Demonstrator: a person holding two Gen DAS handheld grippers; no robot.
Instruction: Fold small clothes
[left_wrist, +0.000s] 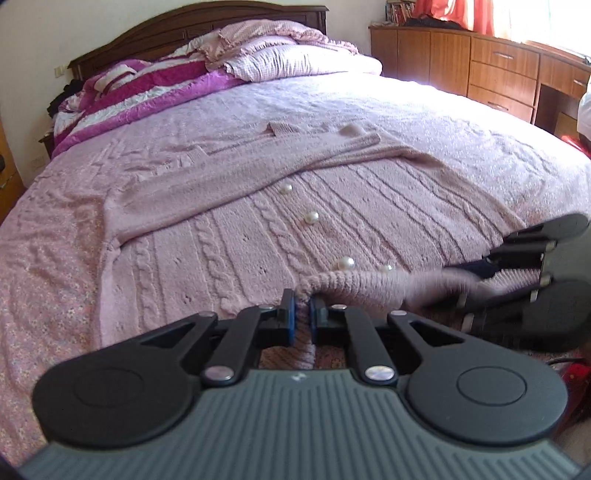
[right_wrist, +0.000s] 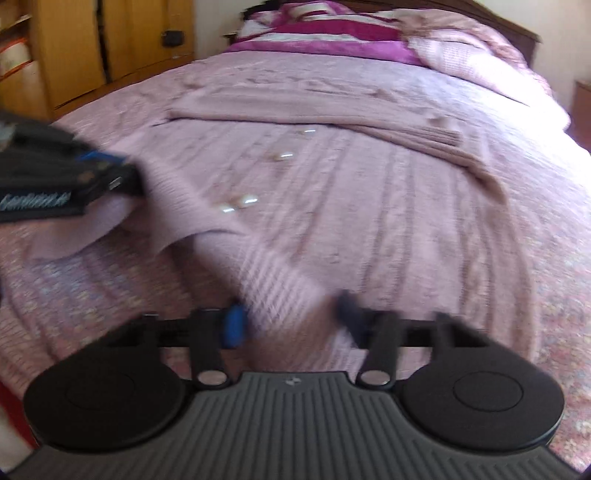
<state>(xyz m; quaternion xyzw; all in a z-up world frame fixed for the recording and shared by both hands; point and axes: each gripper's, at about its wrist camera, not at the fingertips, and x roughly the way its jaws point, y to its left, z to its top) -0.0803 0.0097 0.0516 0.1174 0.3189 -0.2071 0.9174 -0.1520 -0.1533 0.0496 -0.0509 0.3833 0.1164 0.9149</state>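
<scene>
A pink cable-knit cardigan (left_wrist: 258, 229) with pearl buttons (left_wrist: 311, 217) lies spread on the bed, its sleeves folded across the chest. My left gripper (left_wrist: 302, 317) is shut on the cardigan's ribbed hem and lifts it slightly. My right gripper (right_wrist: 291, 317) is open, its fingers astride the hem of the cardigan (right_wrist: 332, 206); this view is motion-blurred. The right gripper also shows in the left wrist view (left_wrist: 517, 277) at the right, with hem fabric between its fingers. The left gripper shows in the right wrist view (right_wrist: 92, 173) at the left.
The bed has a pink bedspread (left_wrist: 461, 122), with pillows and a magenta-striped quilt (left_wrist: 155, 88) at the headboard. A wooden dresser (left_wrist: 480, 66) stands to the right of the bed, a yellow wardrobe (right_wrist: 110, 40) to the left.
</scene>
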